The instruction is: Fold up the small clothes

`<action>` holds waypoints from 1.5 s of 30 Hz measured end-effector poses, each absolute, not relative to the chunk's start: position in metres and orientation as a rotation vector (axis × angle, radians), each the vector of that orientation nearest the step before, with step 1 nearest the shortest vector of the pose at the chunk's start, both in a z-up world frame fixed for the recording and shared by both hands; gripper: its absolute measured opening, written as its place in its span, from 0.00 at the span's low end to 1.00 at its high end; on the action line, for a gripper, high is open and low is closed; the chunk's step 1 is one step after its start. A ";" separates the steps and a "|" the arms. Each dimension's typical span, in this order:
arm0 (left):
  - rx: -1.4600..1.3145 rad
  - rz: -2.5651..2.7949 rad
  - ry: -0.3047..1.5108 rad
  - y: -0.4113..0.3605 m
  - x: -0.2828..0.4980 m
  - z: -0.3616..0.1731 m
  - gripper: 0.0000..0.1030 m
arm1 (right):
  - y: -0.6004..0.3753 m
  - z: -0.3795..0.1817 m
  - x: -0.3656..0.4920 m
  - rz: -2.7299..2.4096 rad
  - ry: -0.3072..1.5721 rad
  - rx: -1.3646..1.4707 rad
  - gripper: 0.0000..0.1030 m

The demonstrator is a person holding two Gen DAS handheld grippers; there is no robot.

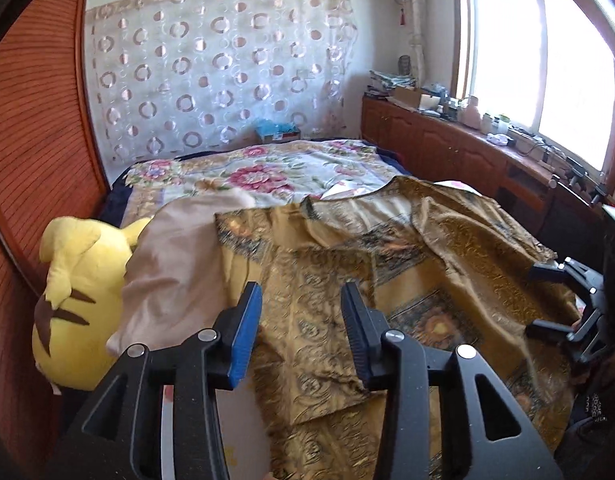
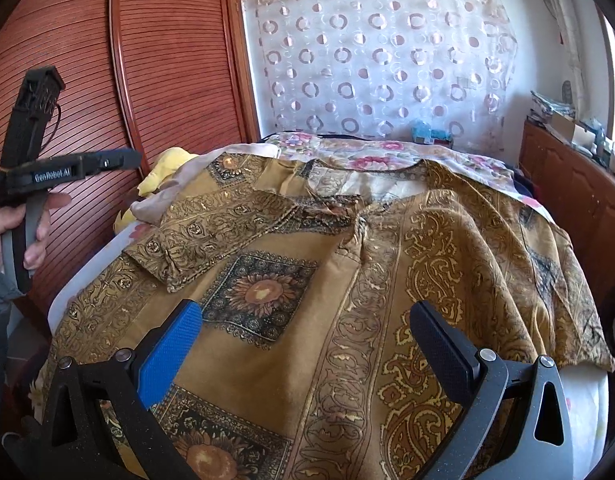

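Left tongs: fingers spread, nothing between them, held above the near left part of a gold patterned shirt that lies spread across the bed. One blue pad faces a black pad across the gap, and the shirt's folded-in sleeve lies directly beyond the fingertips.

Right tongs: fingers spread wide, nothing gripped, poised over the shirt's lower front, with a sunflower panel just ahead of the blue pad. The collar lies far ahead of both tongs; one sleeve is folded across the chest, ahead and to the left of the right tongs.

Left of the left tongs, a yellow plush toy sits against the wooden wardrobe, partly covered by a beige cloth that touches the shirt's edge. In the right wrist view, the person's left hand grips the handle of the left tongs, raised well left of the right tongs.
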State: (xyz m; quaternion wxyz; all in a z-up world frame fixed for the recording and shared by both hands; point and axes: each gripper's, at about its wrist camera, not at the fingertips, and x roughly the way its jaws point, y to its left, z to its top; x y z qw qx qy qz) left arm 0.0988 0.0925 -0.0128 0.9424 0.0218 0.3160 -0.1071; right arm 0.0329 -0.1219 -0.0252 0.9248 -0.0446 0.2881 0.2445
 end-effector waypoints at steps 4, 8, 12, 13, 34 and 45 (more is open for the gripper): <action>0.011 -0.190 0.671 0.107 0.102 -0.031 0.79 | -0.119 -0.020 0.042 0.521 0.577 -0.130 1.00; 0.001 -0.153 0.694 0.116 0.112 -0.040 0.79 | -0.114 -0.019 0.057 0.526 0.576 -0.174 1.00; -0.015 -0.139 0.715 0.121 0.132 -0.046 0.79 | -0.109 -0.018 0.078 0.523 0.586 -0.212 0.99; -0.014 -0.135 0.719 0.124 0.135 -0.047 0.79 | -0.109 -0.019 0.085 0.519 0.592 -0.223 0.99; 0.005 -0.113 0.828 0.122 0.234 -0.067 0.79 | -0.123 -0.045 0.180 0.428 0.715 -0.243 0.99; -0.079 -0.123 0.840 0.138 0.255 -0.068 0.79 | -0.124 -0.042 0.184 0.392 0.739 -0.238 0.99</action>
